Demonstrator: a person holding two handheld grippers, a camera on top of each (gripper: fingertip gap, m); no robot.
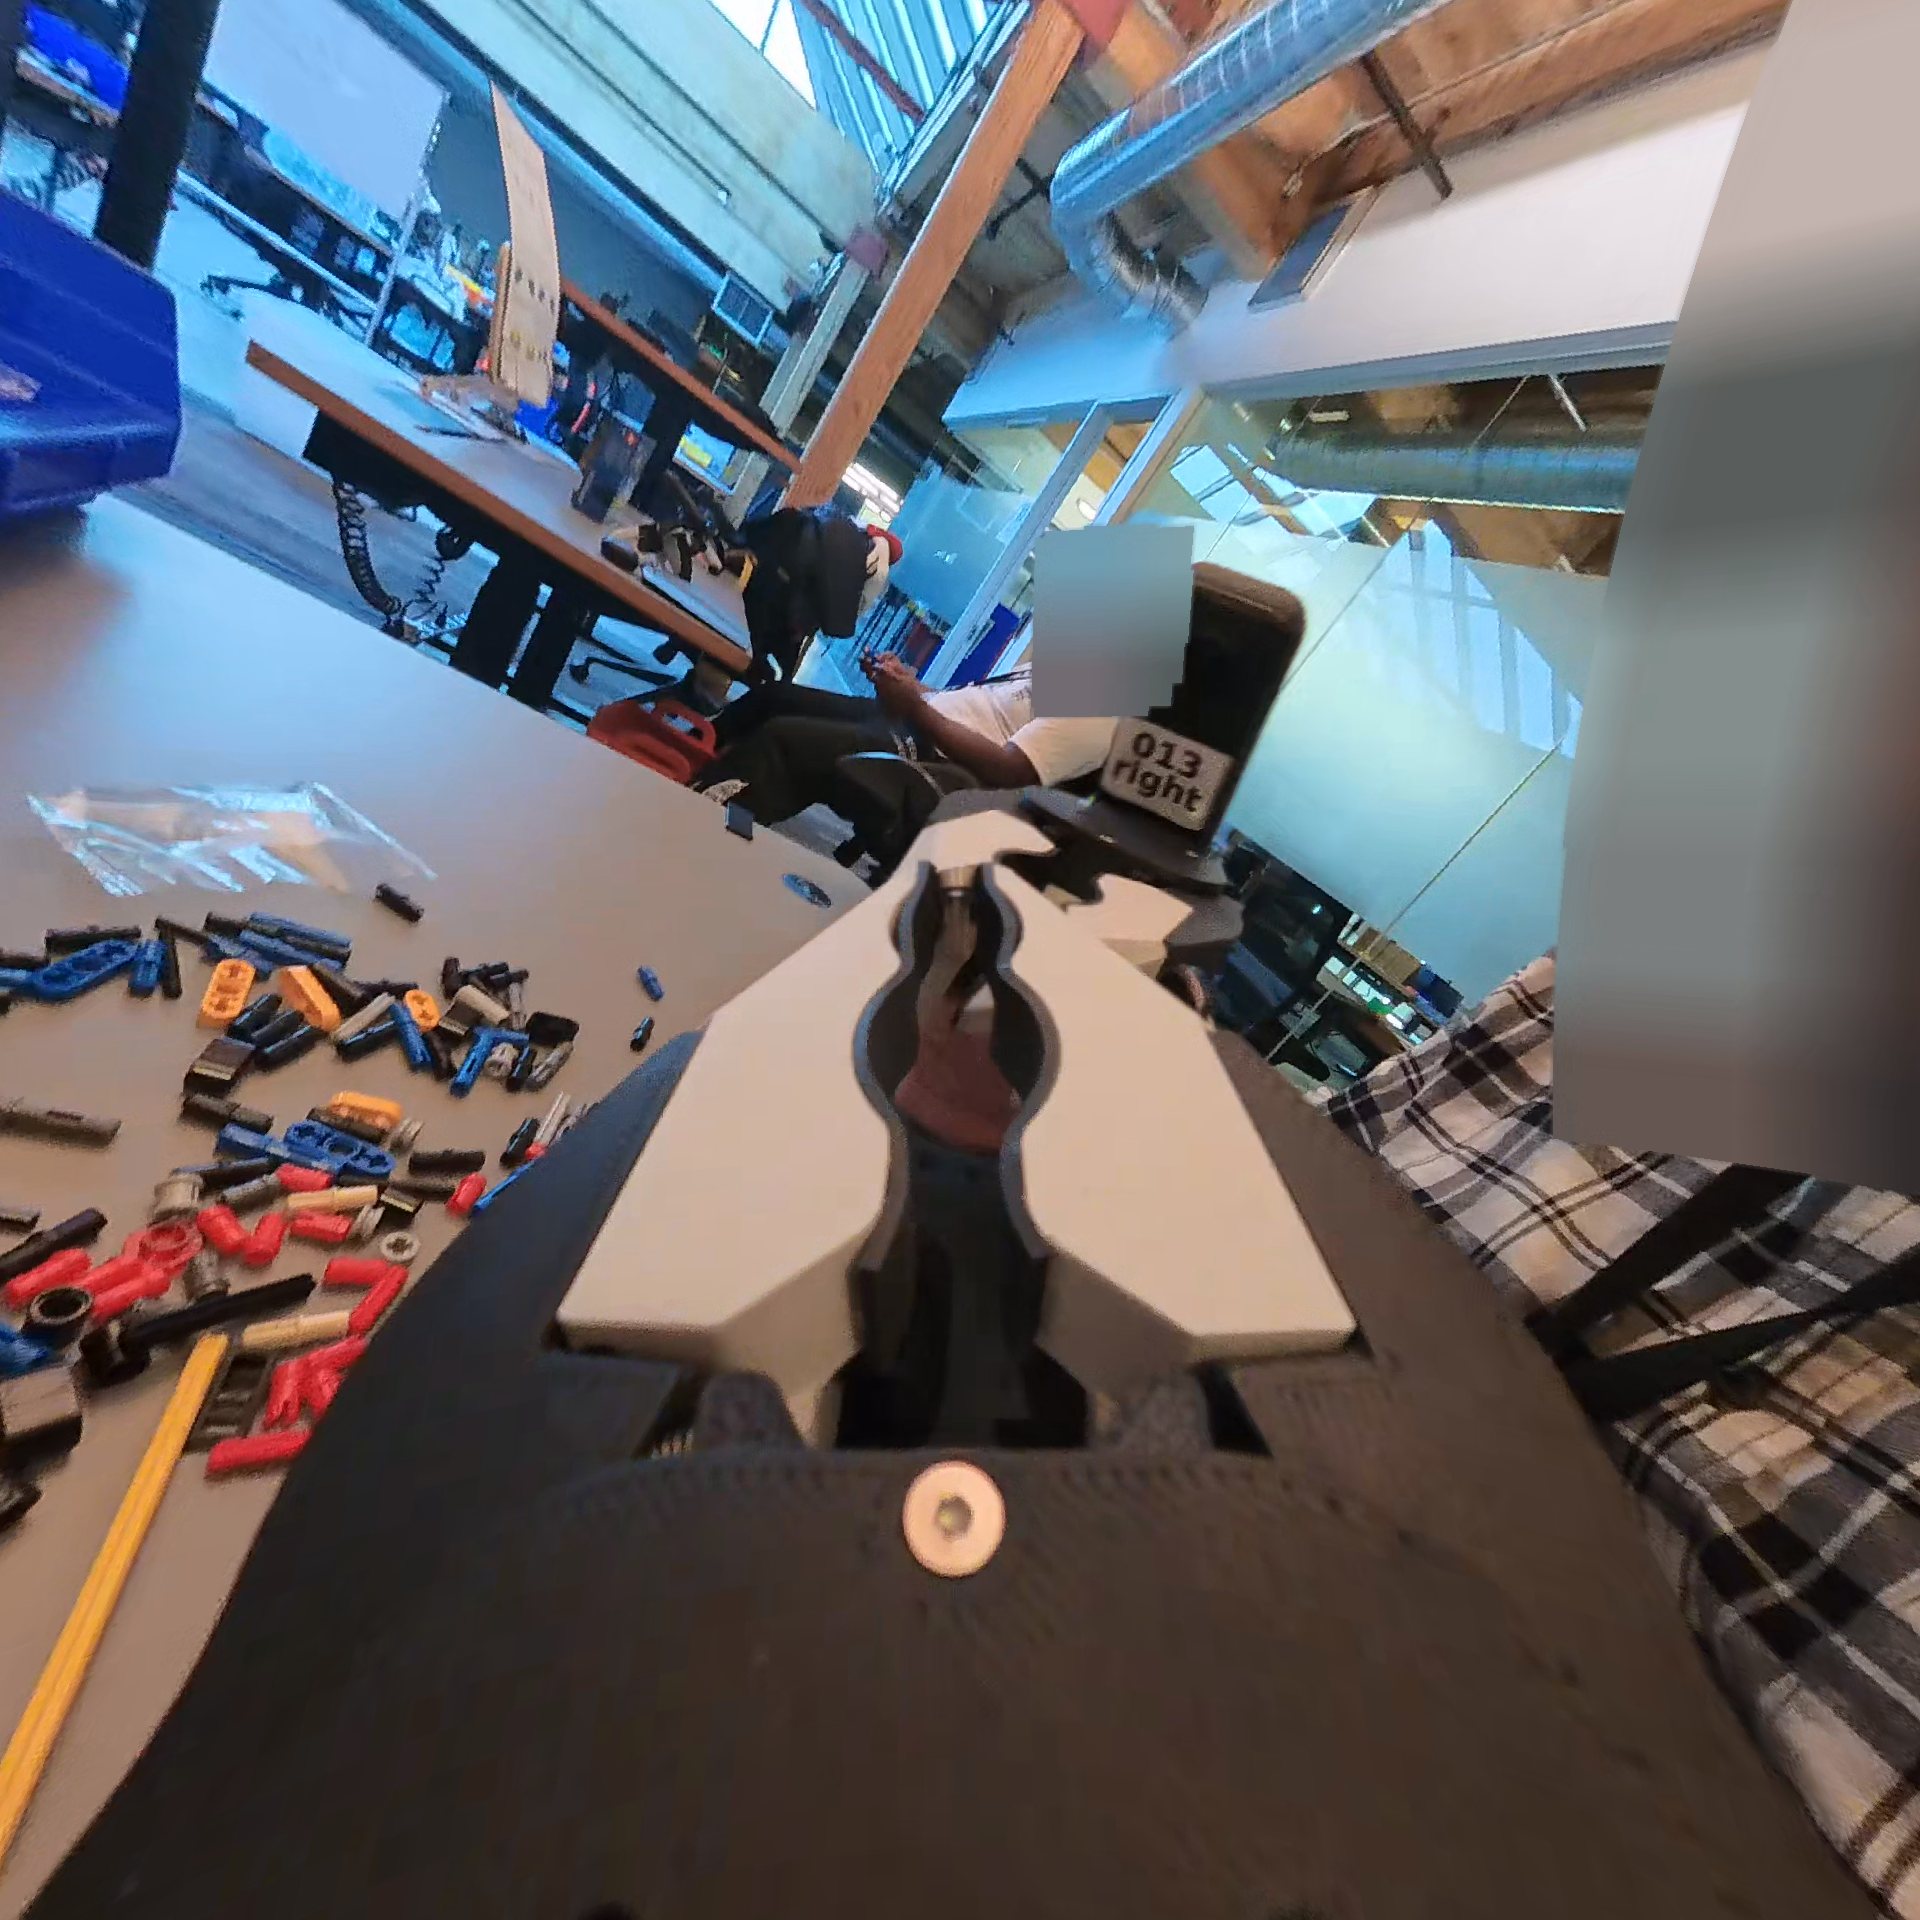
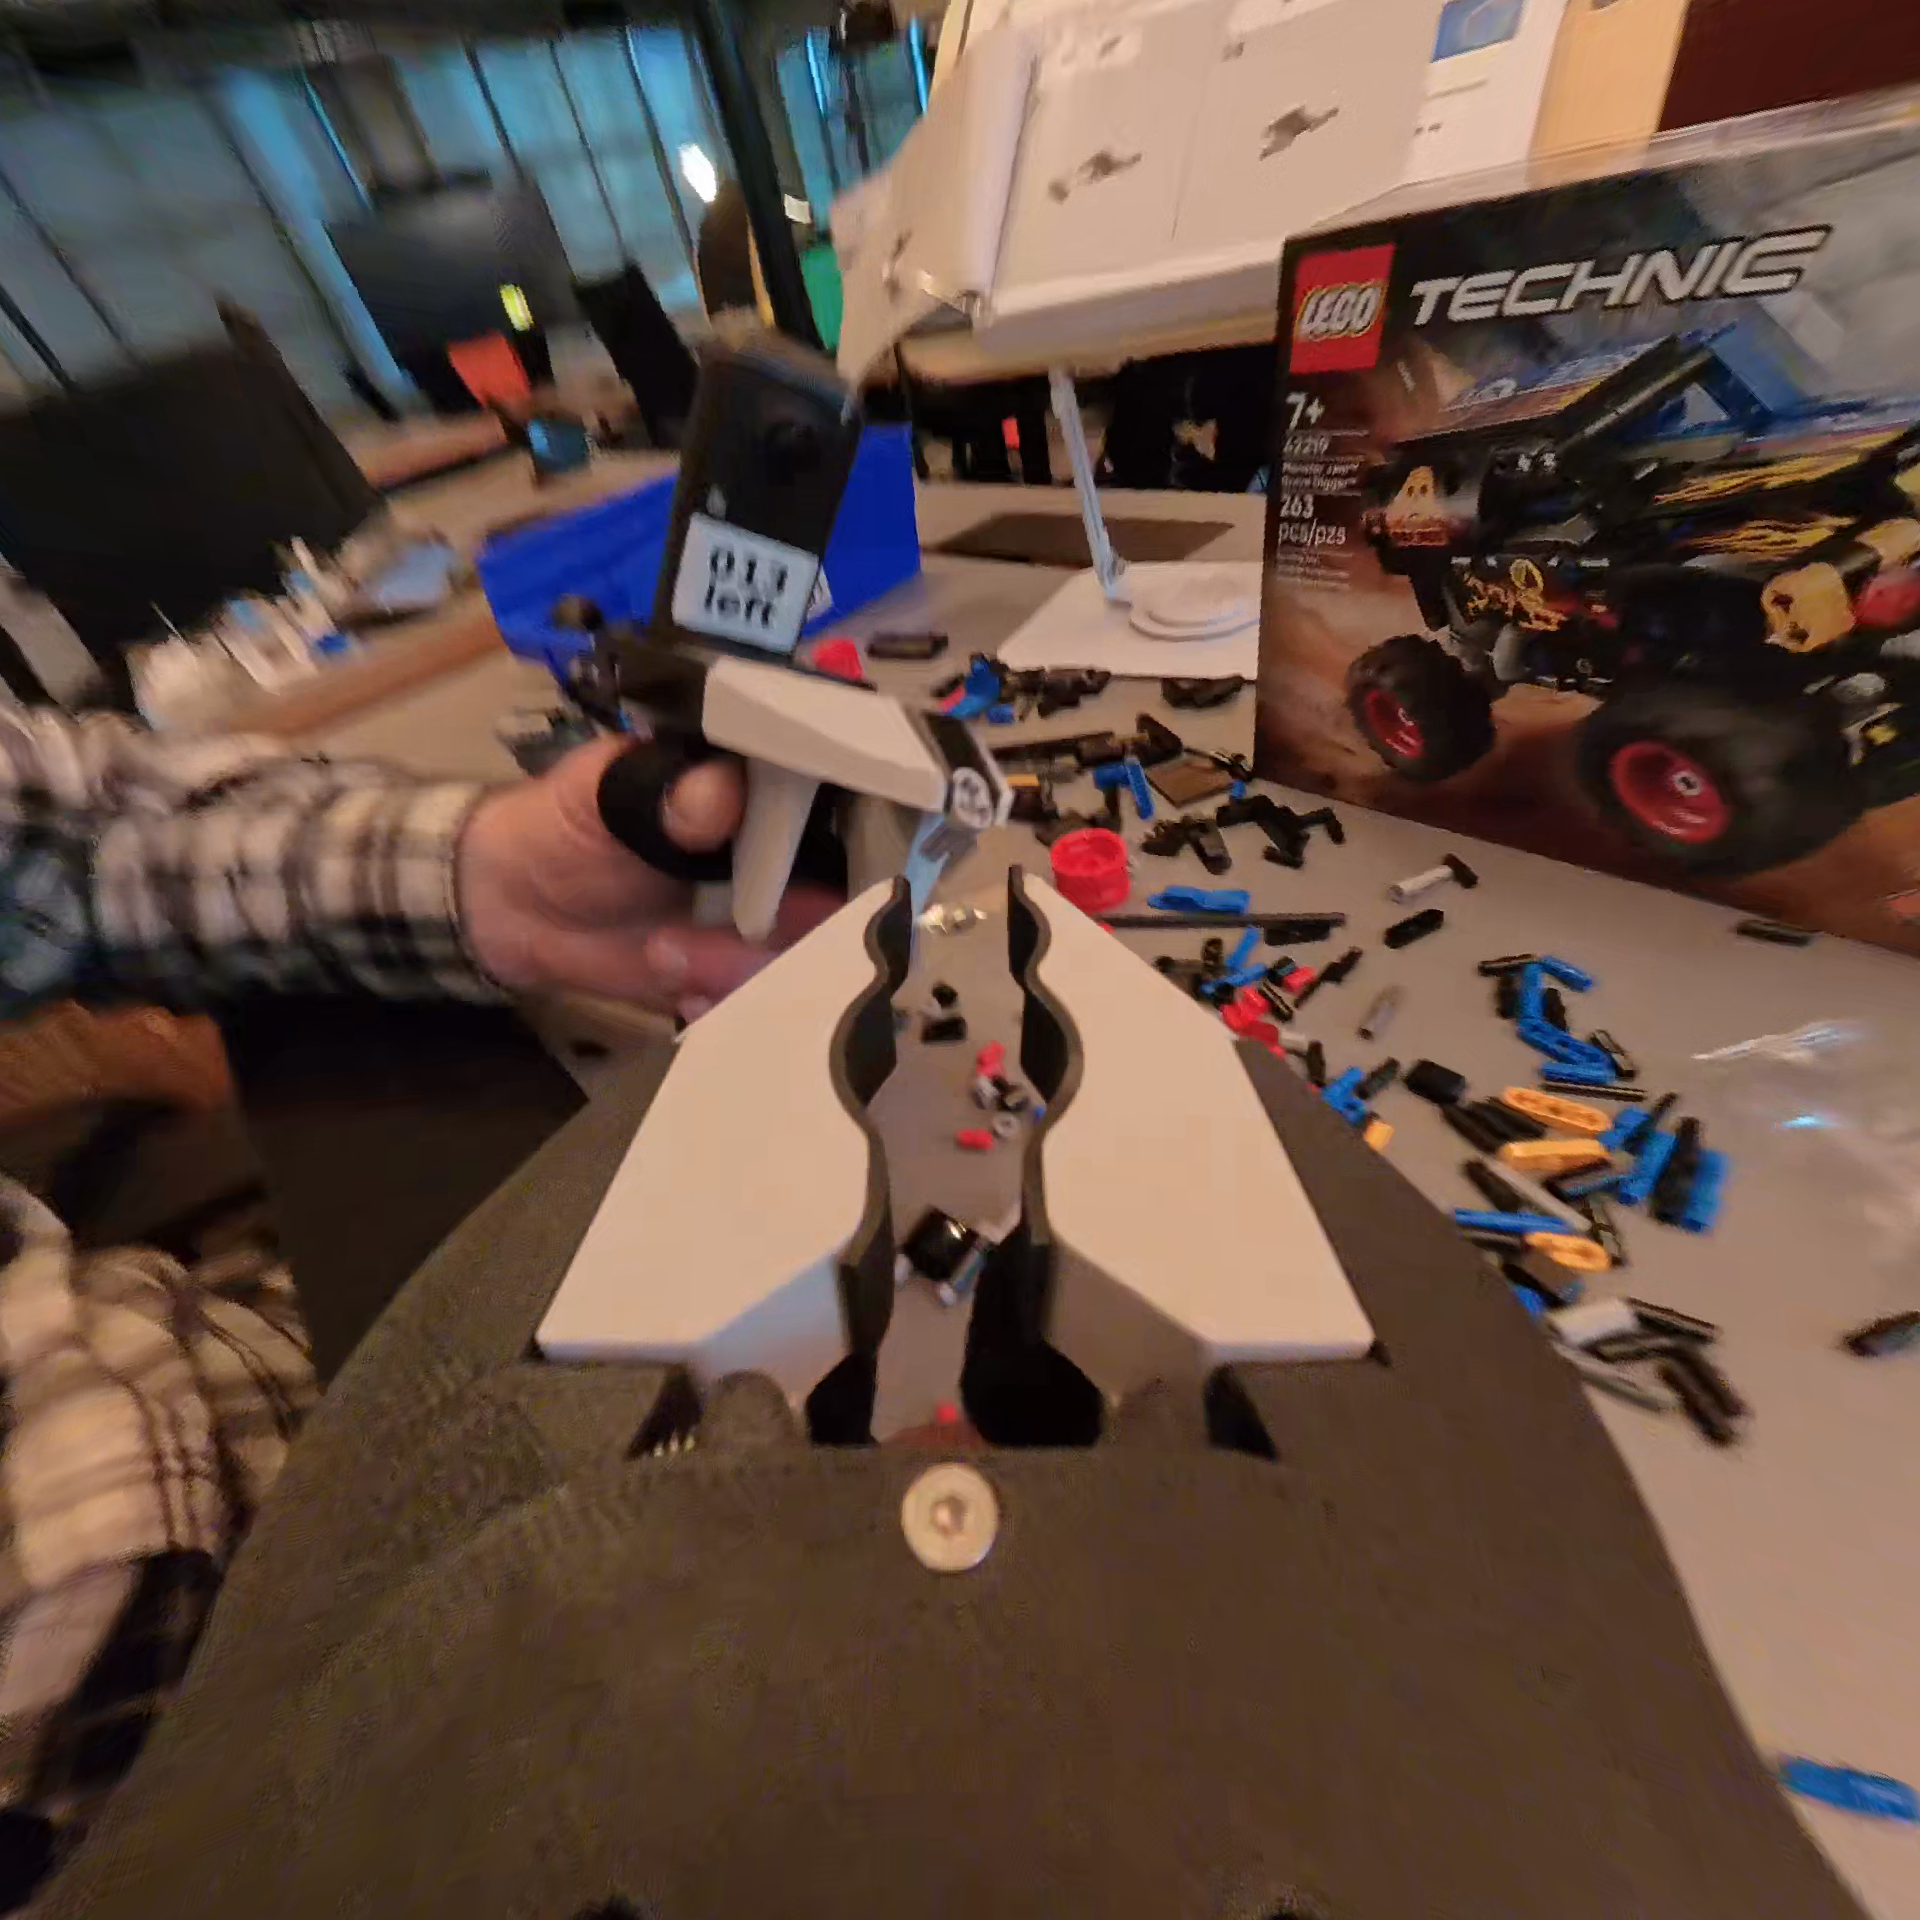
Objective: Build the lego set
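Two grippers meet above the table: the left gripper (image 2: 961, 795) pinches a small black-and-blue piece (image 2: 951, 831), just ahead of the right gripper (image 2: 961, 894), jaws narrowly parted, empty. Likely a handover; next needs careful alignment.

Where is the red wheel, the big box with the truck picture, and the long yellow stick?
red wheel (image 2: 1088, 865): right wrist view, on its side wall.
box (image 2: 1621, 582): right wrist view, on its front face.
yellow stick (image 1: 114, 1548): left wrist view, midway along it.
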